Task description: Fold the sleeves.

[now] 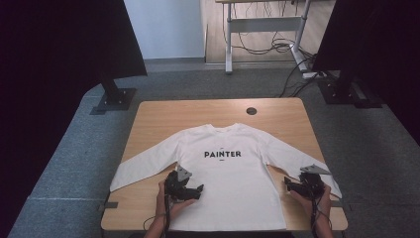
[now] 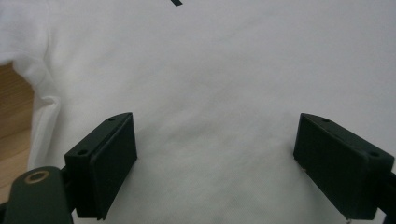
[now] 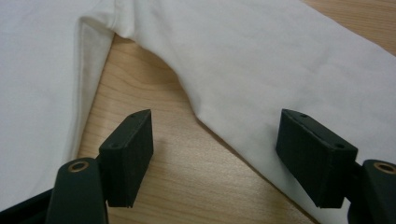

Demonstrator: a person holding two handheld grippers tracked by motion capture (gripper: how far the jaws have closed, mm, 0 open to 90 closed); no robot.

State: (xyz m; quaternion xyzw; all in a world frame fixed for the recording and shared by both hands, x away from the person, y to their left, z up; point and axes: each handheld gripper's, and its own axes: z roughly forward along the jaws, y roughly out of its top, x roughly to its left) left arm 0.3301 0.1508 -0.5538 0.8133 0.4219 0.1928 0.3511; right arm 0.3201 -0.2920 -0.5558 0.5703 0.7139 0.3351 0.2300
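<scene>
The white long-sleeved cotton shirt [image 1: 233, 183] printed with the black word PAINTER lies flat and face up on the light wooden table [image 1: 148, 119], both sleeves spread out to the sides. Your left gripper [image 1: 199, 189] hovers over the shirt's lower left body with its jaws spread wide and nothing between them, though whether they touch the cloth is hard to tell. Your right gripper [image 1: 286, 184] also stands wide apart and empty, over the bare wood between the shirt's body and its right sleeve [image 3: 280, 60].
</scene>
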